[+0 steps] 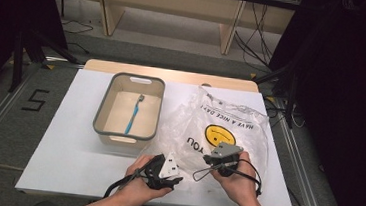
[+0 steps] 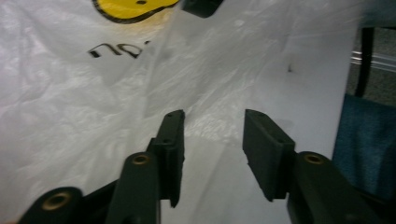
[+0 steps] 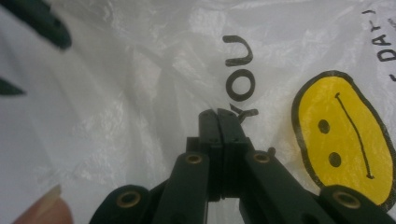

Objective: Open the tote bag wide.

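Thin clear plastic bag (image 1: 219, 128), smiley print and "HAVE A NICE DAY" on it, lies crumpled just right of the grey bin (image 1: 101, 107), touching its right wall. Right gripper (image 3: 218, 113) has its jaws pressed together on the bag's near edge by the "YOU" lettering; can't tell whether film is actually pinched between the pads. Left gripper (image 2: 212, 116) sits at the bag's near-left corner, jaws apart, film under them, nothing clamped.

Risks, my read:
- film is slick and thin, so the right pinch may catch one layer or none, and the bag won't open on a pull
- left jaws closing on flat film could just skate over it
- tugging both ways could tear the film or drag the bag into the bin

Blue toothbrush (image 1: 134, 114) lies inside the bin. White tabletop (image 1: 67, 138), wooden edge beyond the bin. Around it: grey carpet floor, cables, wooden furniture legs, dark curtains either side.
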Tool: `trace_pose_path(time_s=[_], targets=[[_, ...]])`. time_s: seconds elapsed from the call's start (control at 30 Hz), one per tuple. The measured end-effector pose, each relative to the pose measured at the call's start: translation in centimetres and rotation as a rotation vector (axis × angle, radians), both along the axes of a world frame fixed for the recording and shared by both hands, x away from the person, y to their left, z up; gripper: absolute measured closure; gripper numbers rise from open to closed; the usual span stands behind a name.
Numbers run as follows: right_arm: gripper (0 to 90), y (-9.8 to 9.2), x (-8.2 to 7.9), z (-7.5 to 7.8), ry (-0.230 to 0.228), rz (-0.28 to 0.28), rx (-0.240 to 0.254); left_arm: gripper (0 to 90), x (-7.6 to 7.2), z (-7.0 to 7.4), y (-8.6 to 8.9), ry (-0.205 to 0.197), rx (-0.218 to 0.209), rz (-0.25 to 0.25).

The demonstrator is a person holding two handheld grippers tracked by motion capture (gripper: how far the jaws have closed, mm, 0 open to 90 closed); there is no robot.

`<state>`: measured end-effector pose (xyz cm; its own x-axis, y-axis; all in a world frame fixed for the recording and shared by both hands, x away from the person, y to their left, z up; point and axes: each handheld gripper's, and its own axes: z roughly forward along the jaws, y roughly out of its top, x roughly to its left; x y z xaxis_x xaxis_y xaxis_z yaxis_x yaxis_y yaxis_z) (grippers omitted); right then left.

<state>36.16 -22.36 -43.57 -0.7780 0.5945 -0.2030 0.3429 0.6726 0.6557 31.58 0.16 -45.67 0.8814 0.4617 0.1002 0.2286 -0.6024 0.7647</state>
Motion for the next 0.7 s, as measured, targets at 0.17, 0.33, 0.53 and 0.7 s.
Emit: trace_pose_path(time_s=[0.17,0.33,0.53,0.7], targets=[[90.0,0.0,0.1,0.5,0.015,-0.055,0.052,76.9,0.5,-0.7,-1.8,0.014,0.012,-0.001],[90.0,-0.2,0.2,1.0,0.008,-0.113,0.103,84.8,2.2,-1.3,-3.9,-0.014,0.065,0.03],[90.0,-0.9,0.6,1.6,-0.015,-0.189,0.143,87.4,2.7,-2.6,-4.6,-0.045,0.153,0.049],[90.0,-1.0,1.0,2.7,-0.075,-0.222,0.181,87.2,2.3,-3.1,-4.8,-0.094,0.204,0.029]])
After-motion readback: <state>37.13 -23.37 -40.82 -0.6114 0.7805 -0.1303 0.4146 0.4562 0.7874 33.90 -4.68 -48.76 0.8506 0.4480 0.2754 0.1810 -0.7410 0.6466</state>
